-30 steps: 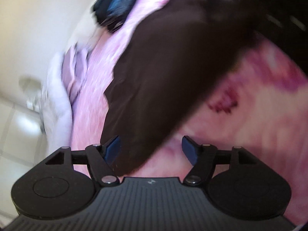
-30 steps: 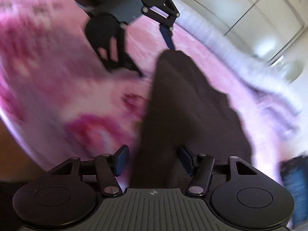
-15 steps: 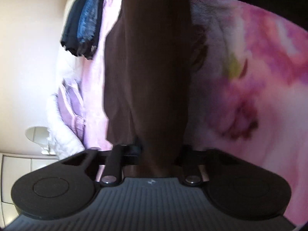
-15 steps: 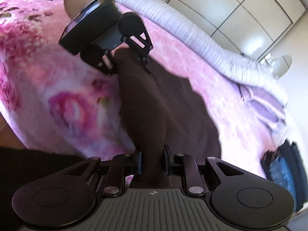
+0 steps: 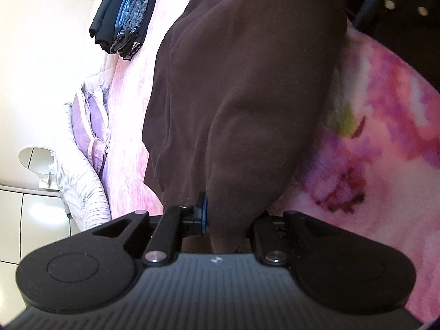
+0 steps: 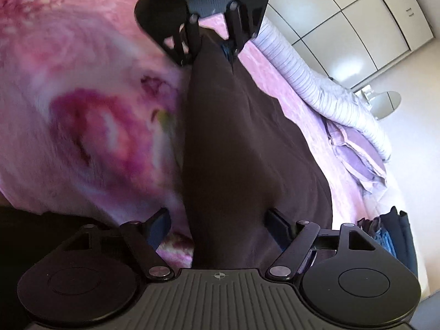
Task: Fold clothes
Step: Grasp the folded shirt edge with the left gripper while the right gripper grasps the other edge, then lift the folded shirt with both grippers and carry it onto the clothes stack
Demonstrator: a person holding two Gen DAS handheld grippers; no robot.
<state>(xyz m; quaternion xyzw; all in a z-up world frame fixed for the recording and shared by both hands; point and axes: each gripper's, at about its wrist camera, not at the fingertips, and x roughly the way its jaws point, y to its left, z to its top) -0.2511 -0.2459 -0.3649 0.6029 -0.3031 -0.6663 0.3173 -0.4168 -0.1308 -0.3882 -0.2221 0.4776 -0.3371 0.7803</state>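
Observation:
A dark brown garment (image 5: pixel 236 88) lies on a pink flowered blanket (image 5: pixel 379 148), with one edge lifted into a ridge between the two grippers. My left gripper (image 5: pixel 228 217) is shut on one end of that edge; its right finger is hidden by the cloth. It also shows in the right wrist view (image 6: pixel 211 46), pinching the far end of the garment (image 6: pixel 233 143). My right gripper (image 6: pixel 220 225) has its jaws spread apart, and the brown cloth runs loosely between them.
A stack of folded dark and denim clothes (image 5: pixel 123 19) lies at the far side of the bed, also in the right wrist view (image 6: pixel 393 236). A lilac pillow (image 5: pixel 93 126) and striped duvet (image 6: pixel 316 82) lie along the bed's edge. White wardrobe doors (image 6: pixel 352 8) stand beyond.
Both grippers closed on the garment's edge and lifted it. Since half a second ago the right gripper has opened, while the left stays shut on the cloth.

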